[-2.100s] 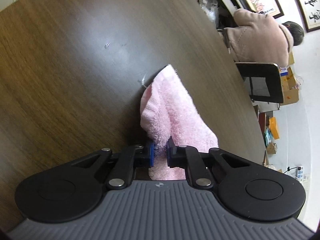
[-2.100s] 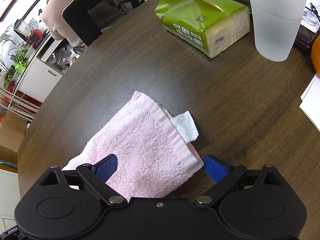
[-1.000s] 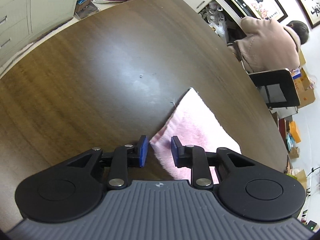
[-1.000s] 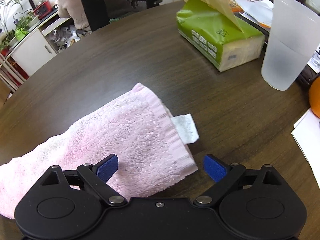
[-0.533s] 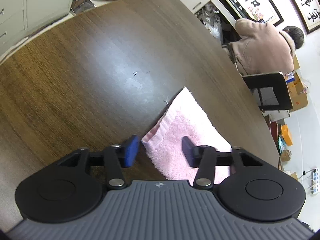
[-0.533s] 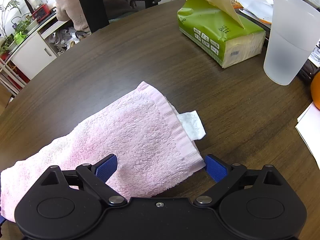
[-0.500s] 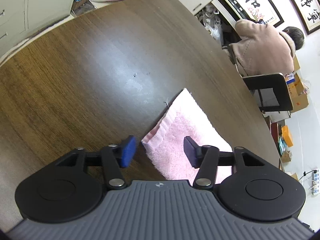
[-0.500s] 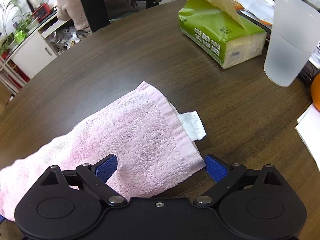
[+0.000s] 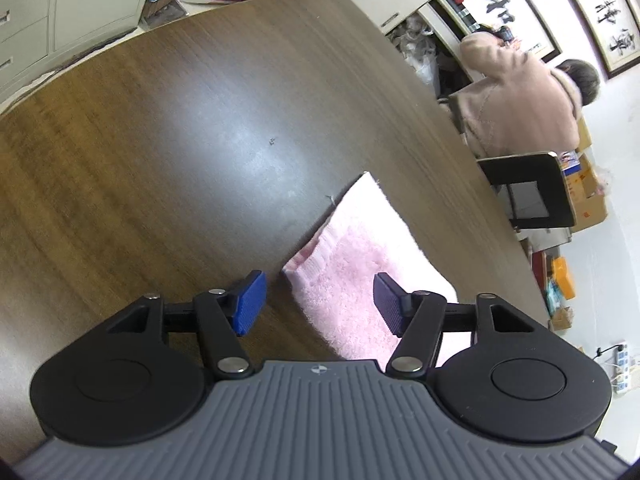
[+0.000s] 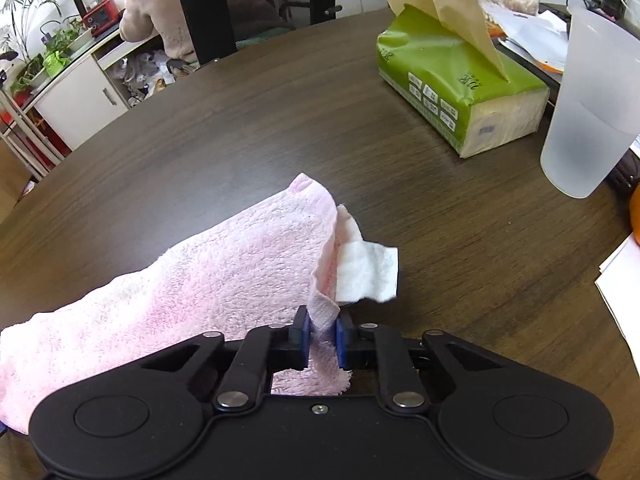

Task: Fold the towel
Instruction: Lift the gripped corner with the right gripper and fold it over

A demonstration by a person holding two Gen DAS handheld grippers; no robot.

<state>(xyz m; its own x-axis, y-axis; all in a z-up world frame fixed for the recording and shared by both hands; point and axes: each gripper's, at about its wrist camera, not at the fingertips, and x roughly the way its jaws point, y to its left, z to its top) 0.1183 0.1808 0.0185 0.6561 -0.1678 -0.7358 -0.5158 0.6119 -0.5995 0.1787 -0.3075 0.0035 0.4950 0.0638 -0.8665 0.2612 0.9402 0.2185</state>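
A pink towel [image 10: 224, 264] lies folded lengthwise on the dark wooden table [image 10: 280, 128]. My right gripper [image 10: 322, 338] is shut on the towel's near right corner and lifts that end, so its white label [image 10: 368, 272] hangs out. In the left wrist view the towel's other end [image 9: 360, 264] lies flat. My left gripper [image 9: 318, 306] is open, its blue pads [image 9: 250, 306] on either side of that end's near corner, holding nothing.
A green tissue pack [image 10: 460, 92] and a frosted plastic cup [image 10: 588, 112] stand at the far right, with papers [image 10: 624, 300] at the right edge. A person in a beige coat [image 9: 516, 96] sits beyond the table by a black chair [image 9: 528, 192].
My right gripper has closed on the towel's corner and lifted it. My left gripper has opened wide and let go of the other end, which now lies flat.
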